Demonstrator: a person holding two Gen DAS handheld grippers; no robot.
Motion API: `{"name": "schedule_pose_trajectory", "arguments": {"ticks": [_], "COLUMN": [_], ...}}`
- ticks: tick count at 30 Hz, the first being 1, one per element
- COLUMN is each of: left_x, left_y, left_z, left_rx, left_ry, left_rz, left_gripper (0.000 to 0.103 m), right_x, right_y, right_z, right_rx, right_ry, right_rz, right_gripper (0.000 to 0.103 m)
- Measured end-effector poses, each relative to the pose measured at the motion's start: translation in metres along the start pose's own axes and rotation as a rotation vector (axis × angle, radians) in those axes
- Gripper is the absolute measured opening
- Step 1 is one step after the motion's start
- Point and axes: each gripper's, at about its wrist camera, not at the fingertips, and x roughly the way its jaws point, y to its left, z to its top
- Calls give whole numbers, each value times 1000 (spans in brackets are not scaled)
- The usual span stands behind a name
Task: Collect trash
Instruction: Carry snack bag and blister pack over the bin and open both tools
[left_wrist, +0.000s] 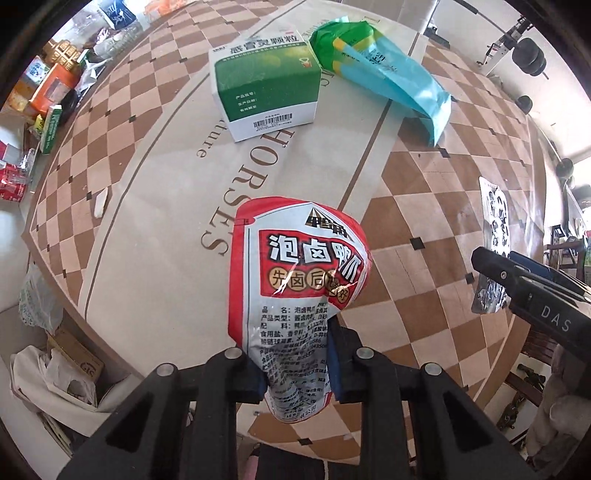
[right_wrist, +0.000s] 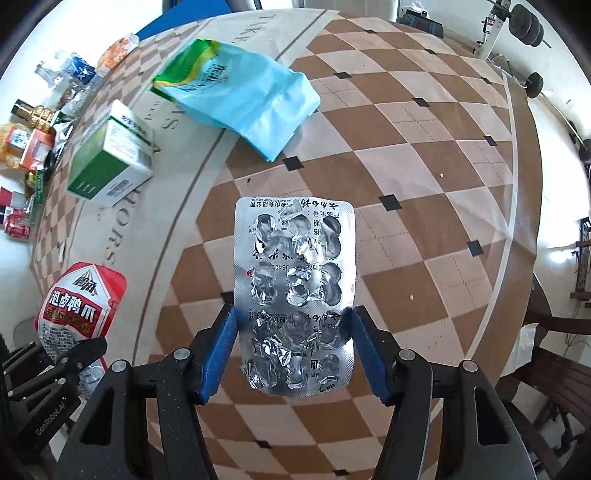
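My left gripper (left_wrist: 295, 373) is shut on a red and white snack packet (left_wrist: 295, 280) and holds it above the checkered table (left_wrist: 424, 206). The packet also shows in the right wrist view (right_wrist: 79, 299), at the lower left. My right gripper (right_wrist: 293, 343) is shut on an empty silver blister pack (right_wrist: 295, 280) and holds it above the table (right_wrist: 424, 206). In the left wrist view the right gripper (left_wrist: 487, 295) is at the right edge with the blister pack (left_wrist: 489, 302). A green and white medicine box (left_wrist: 264, 88) and a blue and green bag (left_wrist: 384, 70) lie on the table farther away.
Bottles, boxes and wrappers (left_wrist: 48, 92) crowd the floor beyond the table's left edge. Cardboard and plastic bags (left_wrist: 55, 365) sit on the floor at the lower left. Dumbbell weights (right_wrist: 524, 22) and a wooden chair (right_wrist: 554, 332) stand to the right.
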Motion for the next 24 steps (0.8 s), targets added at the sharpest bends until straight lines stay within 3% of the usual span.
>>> {"name": "schedule_pose_trajectory", "arguments": {"ticks": [7, 8, 11, 18, 24], "left_x": [-33, -36, -37, -40, -12], "left_y": [14, 18, 21, 56, 88], "left_z": [-42, -52, -72, -147, -219], "left_rx": [11, 15, 32, 35, 14], "left_ry": [-65, -77, -103, -124, -35], "left_rz": [-27, -30, -33, -49, -78], "left_gripper": [21, 21, 21, 21, 21], "right_x": [-49, -70, -101, -137, -123], "right_y": [27, 41, 52, 81, 104], "right_z": [-48, -43, -74, -172, -274], "right_rx": [-20, -21, -15, 16, 32], "right_ry": [-59, -67, -107, -178, -136], "right_rz": [36, 41, 64, 110, 153], "right_gripper": [64, 64, 64, 64, 64]}}
